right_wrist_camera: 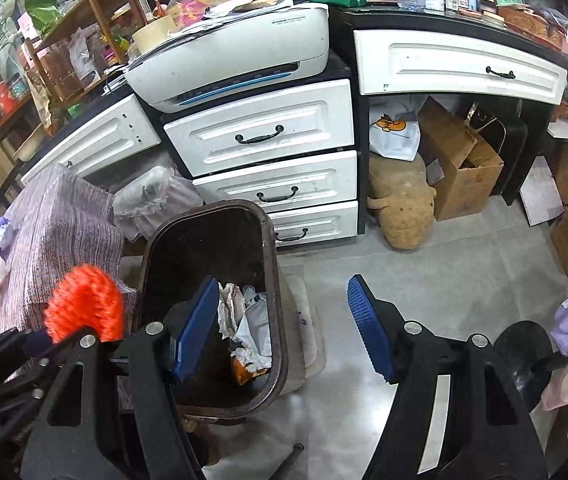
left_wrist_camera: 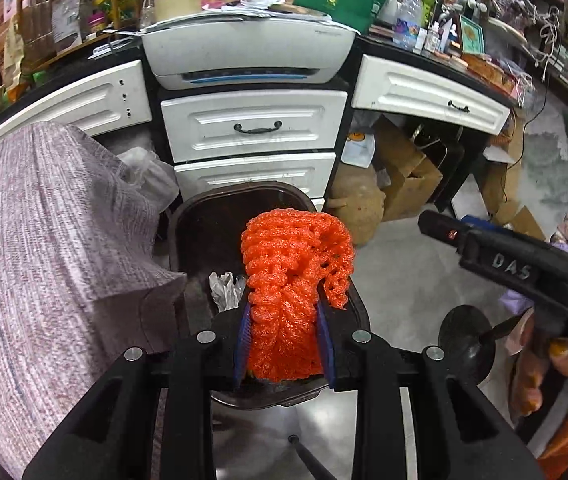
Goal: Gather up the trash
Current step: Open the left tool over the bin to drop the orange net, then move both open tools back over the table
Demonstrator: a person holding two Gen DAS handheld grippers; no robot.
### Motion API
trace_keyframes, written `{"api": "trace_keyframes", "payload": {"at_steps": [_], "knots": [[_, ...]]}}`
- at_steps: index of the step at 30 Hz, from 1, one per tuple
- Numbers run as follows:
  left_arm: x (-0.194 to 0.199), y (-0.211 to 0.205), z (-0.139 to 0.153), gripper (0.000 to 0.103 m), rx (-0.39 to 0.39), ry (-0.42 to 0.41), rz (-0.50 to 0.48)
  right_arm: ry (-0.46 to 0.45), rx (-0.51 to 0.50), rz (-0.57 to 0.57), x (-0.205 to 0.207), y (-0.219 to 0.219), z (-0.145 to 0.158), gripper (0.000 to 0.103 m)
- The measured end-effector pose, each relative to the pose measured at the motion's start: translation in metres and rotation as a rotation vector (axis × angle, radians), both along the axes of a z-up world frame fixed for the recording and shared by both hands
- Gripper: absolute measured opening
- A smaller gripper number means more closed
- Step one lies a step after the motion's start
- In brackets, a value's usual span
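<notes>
1. The crumpled orange foam-net wad [left_wrist_camera: 296,296] is pinched in the left tongs [left_wrist_camera: 286,344], over the dark brown rectangular bin [left_wrist_camera: 191,216].
2. If released askew, it could catch the rim and be tipped onto the floor.
3. The right tongs [right_wrist_camera: 284,328] are spread, empty, beside the bin; a collision is risked.

White printer [right_wrist_camera: 231,52] sits atop the white drawers [right_wrist_camera: 259,136].

Bin's [left_wrist_camera: 187,216] near rim behind tongs.
</notes>
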State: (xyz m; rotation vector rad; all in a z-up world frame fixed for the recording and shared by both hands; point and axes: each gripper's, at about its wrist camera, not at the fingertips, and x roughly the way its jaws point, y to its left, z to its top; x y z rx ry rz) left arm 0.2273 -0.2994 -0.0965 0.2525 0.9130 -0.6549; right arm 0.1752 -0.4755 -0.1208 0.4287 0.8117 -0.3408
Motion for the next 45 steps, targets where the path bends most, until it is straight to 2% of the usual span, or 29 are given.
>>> {"api": "trace_keyframes", "payload": {"at_steps": [2,4,6,9,21,24,25,36,45], "knots": [[0.000,-0.003,-0.003,0.032,0.013,-0.002,-0.004,-0.002,0.006,-0.006,-0.001,-0.002,0.000,0.067],[0.000,-0.004,-0.005,0.042,0.018,0.007,-0.008,-0.005,0.007,-0.013,-0.003,-0.004,0.001,0.067],[-0.002,-0.003,-0.003,0.069,0.007,0.000,-0.005,-0.008,0.007,-0.020,-0.004,-0.006,0.002,0.067],[-0.006,-0.002,0.003,0.082,-0.025,-0.007,-0.017,-0.007,0.011,-0.025,-0.005,-0.008,0.002,0.067],[-0.027,0.012,0.034,0.090,-0.077,-0.041,-0.035,-0.018,0.014,-0.008,0.000,0.002,0.007,0.067],[-0.029,0.023,0.043,0.092,-0.104,-0.046,-0.017,-0.027,-0.002,0.005,0.002,0.008,0.012,0.076],[-0.030,0.026,0.046,0.092,-0.111,-0.047,-0.014,-0.032,-0.005,0.008,0.002,0.010,0.013,0.077],[-0.028,0.079,0.065,0.093,-0.133,-0.095,0.078,-0.079,-0.021,0.118,0.017,0.051,0.037,0.078],[-0.022,0.144,0.082,0.095,-0.161,-0.142,0.206,-0.121,-0.026,0.281,0.045,0.116,0.057,0.079]]}}
